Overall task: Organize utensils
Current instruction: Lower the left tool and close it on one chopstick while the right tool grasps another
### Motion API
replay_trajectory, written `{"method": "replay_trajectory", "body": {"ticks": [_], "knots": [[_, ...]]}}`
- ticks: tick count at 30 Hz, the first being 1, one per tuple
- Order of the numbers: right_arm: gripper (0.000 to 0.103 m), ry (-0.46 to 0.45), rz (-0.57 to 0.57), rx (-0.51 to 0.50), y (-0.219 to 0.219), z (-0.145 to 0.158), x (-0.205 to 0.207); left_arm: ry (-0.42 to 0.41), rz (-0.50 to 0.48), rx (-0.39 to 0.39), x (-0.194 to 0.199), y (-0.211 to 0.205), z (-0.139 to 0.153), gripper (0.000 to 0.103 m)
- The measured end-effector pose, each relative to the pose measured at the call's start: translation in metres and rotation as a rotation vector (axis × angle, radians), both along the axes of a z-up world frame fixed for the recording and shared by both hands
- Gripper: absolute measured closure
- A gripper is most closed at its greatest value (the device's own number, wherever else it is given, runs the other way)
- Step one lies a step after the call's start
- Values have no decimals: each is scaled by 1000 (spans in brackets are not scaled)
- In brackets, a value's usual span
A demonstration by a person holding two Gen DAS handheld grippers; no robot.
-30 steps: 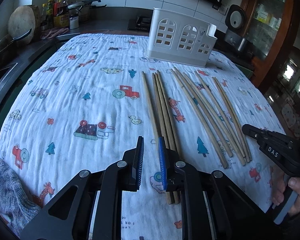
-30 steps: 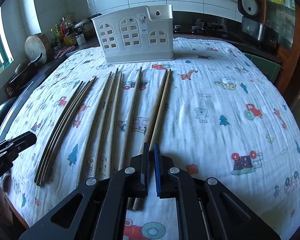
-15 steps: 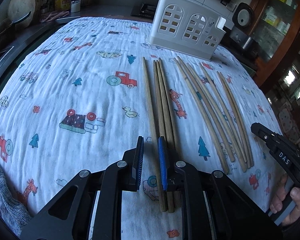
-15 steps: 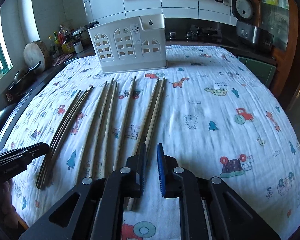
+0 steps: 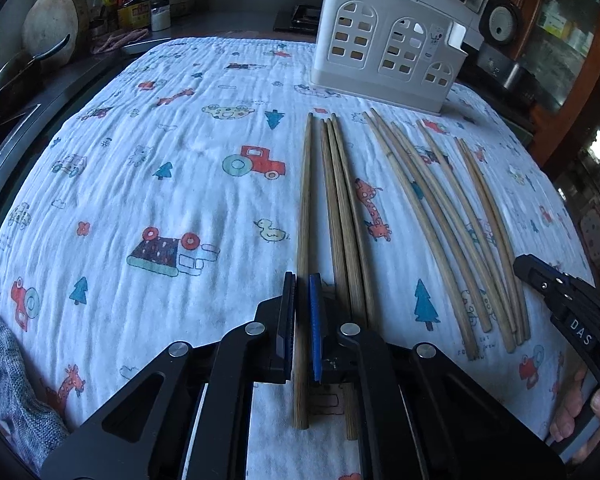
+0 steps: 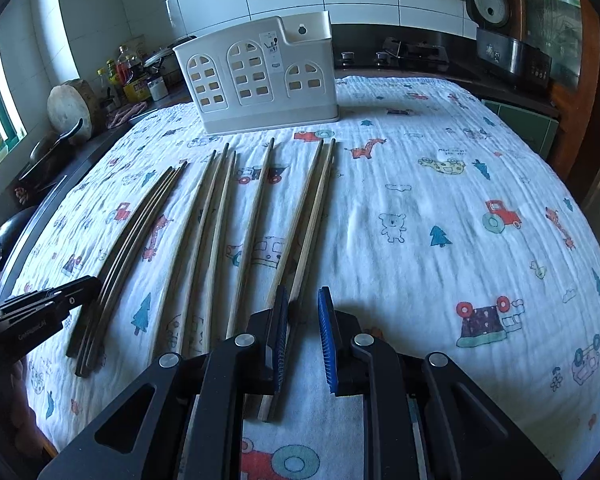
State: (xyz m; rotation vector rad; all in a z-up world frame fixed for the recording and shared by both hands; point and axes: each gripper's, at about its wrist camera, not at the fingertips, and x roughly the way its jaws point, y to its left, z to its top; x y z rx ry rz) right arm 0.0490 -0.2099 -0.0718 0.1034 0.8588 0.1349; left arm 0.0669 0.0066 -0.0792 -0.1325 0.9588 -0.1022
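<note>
Kitchen counters and white wall tiles ring a table under a white cartoon-print cloth [image 5: 172,184]. From the left wrist view, the left gripper [image 5: 302,320] at six o'clock is pinching the leftmost chopstick [image 5: 303,208] near its thick end. Toward one o'clock the other chopsticks [image 5: 440,216] lie side by side on the cloth, tips aimed at the white holder [image 5: 384,68] standing at twelve o'clock. From the right wrist view, the right gripper [image 6: 303,336] has its jaws slightly spread, empty, just right of the rightmost pair [image 6: 308,216].
</note>
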Motion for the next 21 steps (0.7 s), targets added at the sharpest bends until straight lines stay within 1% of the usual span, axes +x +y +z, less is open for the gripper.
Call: {"method": "replay_trajectory", "body": {"ticks": [3,6,11,14,16,21], "knots": [[87,3,0,1,1,0,1,-2,4,-19,0,4,-1,97],[87,8,3,-2,4,-2,2,-11,-14,-19,-3,3,-1,97],[87,7,10,-35,9,-3,2,-5,-36,-63,-11,6,-2,97],[86,2,15,-54,12,-5,1,-6,-35,-68,-13,7,-2,96],[86,2,14,-55,11,-5,2,-11,-46,-50,-14,5,-3,96],[91,-1,10,-52,9,-6,2,-9,-43,-50,-14,4,-3,96]]}}
